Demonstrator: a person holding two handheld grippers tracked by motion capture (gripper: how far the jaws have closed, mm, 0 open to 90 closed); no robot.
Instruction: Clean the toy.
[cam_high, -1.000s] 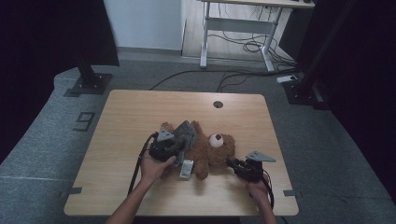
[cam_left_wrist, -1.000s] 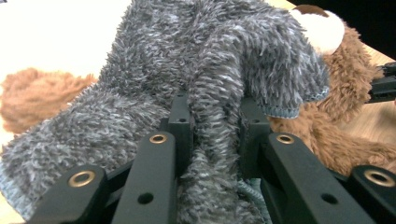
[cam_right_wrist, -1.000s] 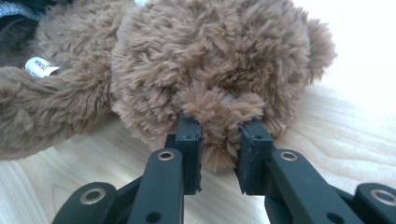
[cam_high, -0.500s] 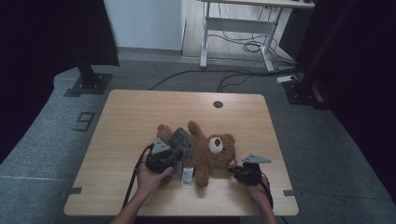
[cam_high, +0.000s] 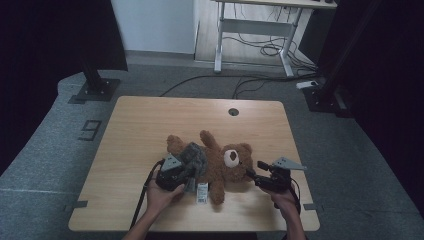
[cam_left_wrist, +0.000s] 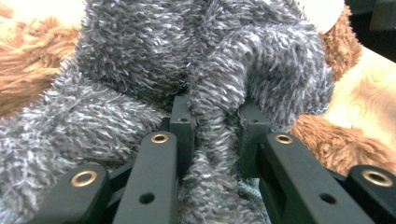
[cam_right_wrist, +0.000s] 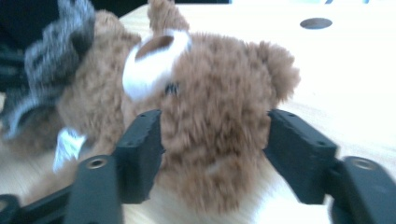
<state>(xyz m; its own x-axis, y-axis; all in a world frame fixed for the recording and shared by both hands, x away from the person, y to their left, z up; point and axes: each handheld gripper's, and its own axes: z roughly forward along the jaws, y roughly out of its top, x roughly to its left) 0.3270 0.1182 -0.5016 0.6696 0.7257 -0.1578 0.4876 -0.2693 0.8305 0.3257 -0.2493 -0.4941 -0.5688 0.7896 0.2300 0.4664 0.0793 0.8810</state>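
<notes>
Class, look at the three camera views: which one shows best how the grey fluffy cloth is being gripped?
The left gripper view: the left gripper has its black jaws pinched shut on a fold of the grey cloth, seen close up. The high view shows the cloth draped over the teddy bear. The right gripper view shows a blurred corner of it.
</notes>
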